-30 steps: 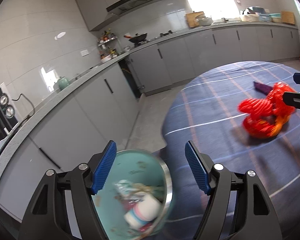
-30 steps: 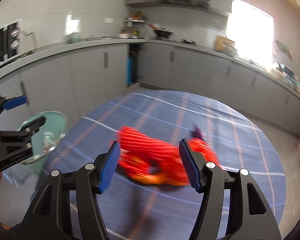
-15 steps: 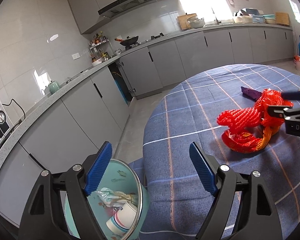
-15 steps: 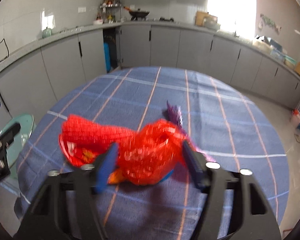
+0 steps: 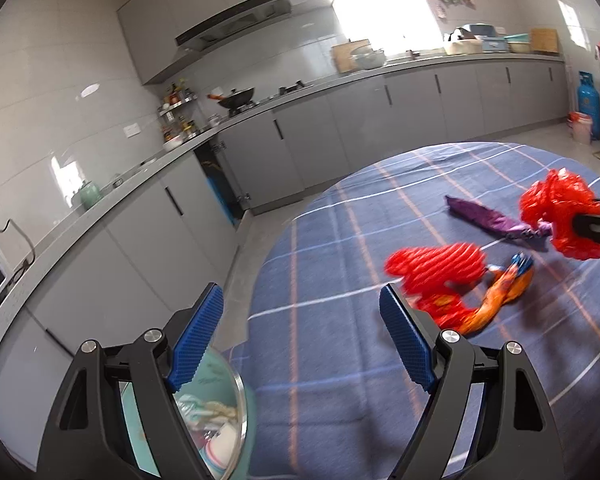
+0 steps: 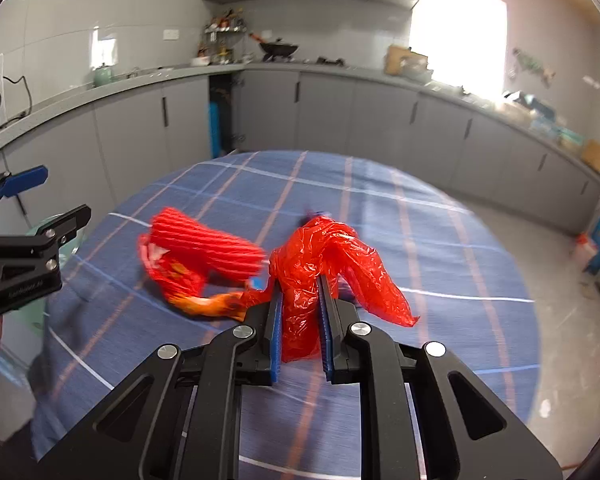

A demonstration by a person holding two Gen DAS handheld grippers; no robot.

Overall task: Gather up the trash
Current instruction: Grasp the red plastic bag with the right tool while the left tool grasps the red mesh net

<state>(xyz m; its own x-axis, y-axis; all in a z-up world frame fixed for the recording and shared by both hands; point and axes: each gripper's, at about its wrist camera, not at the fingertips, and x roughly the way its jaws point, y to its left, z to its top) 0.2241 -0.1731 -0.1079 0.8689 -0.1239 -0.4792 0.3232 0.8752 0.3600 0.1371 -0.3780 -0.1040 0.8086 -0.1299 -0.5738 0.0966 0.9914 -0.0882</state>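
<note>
Left of the worktop, the bin sits beneath the left tongs, spread and empty. Right of the bin, red netting lies on the worktop. Further right, the right tongs have just closed, pinching the red bag.

right claw, clamping red plastic bag

the teal bin is mostly hidden behind the left gripper and cut off at the bottom edge, so its contents are hard to make out. the ribbed red wrapper is smeared by motion blur. the purple scrap barely peeks out behind the red plastic bag.
</note>
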